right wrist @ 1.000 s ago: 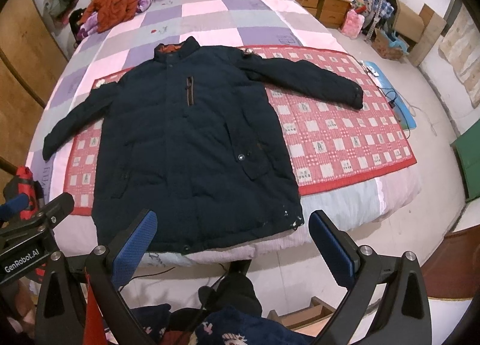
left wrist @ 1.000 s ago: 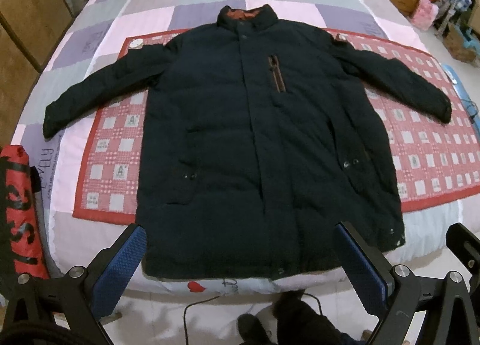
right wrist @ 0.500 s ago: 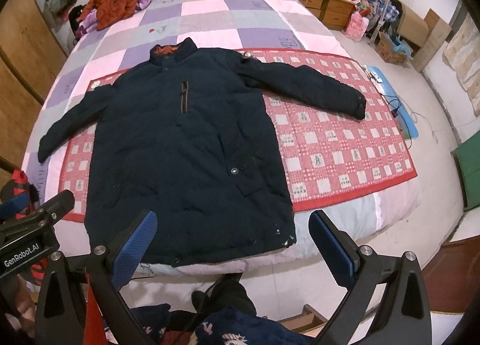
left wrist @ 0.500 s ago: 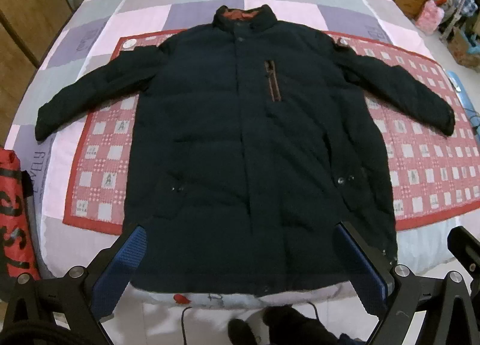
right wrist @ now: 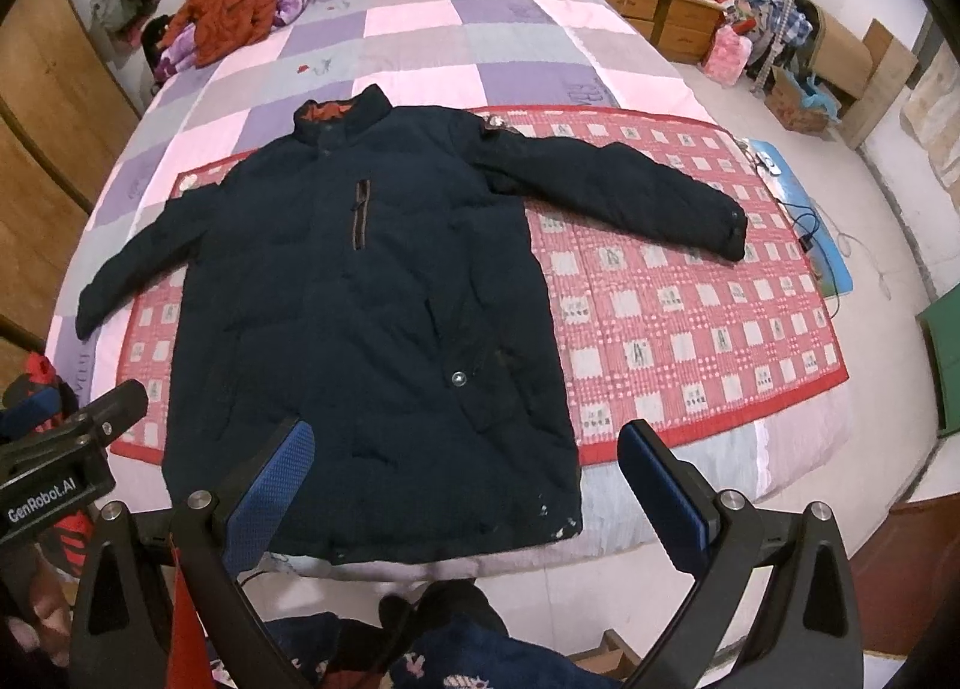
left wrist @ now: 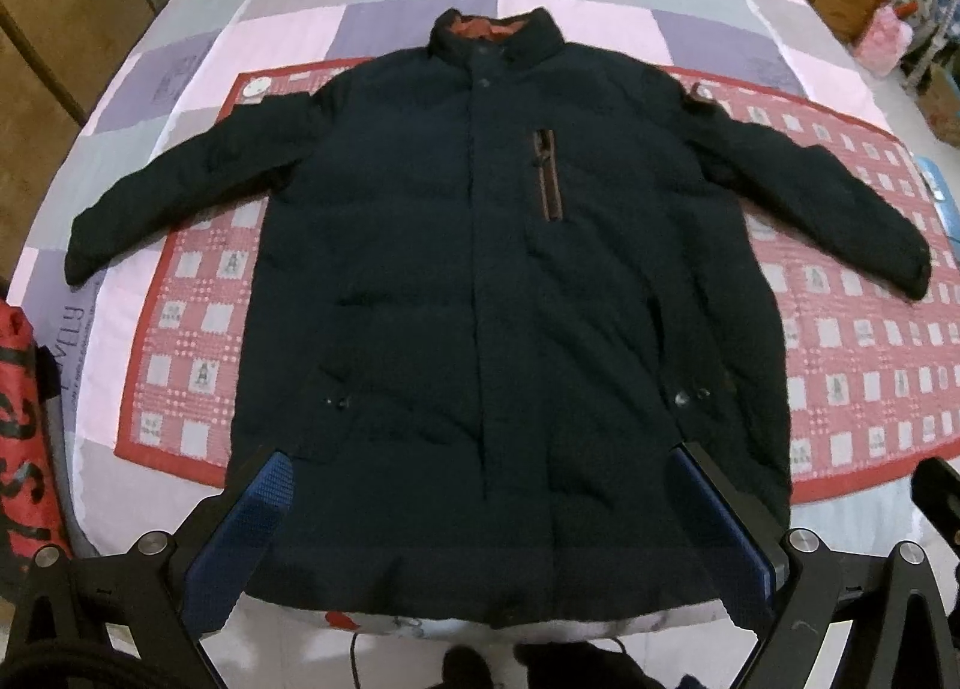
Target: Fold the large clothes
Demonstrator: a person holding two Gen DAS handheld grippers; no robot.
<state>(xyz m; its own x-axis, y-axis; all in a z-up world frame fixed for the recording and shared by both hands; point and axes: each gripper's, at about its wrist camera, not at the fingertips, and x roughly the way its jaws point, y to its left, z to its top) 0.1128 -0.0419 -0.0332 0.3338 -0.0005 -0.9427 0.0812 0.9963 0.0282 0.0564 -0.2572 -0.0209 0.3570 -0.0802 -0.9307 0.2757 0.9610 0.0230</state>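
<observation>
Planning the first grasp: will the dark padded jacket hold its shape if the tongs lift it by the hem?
Probably not. The jacket lies flat and quilted on the red checked mat, so it should sag and drape. Its puffy bulk suggests a thick pinch. The spread sleeves would likely trail.

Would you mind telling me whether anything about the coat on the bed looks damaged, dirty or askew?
The dark coat lies flat and fairly straight, sleeves spread. The one oddity is whitish specks near its lower hem corner, which look like stains or lint; I cannot tell which.
</observation>
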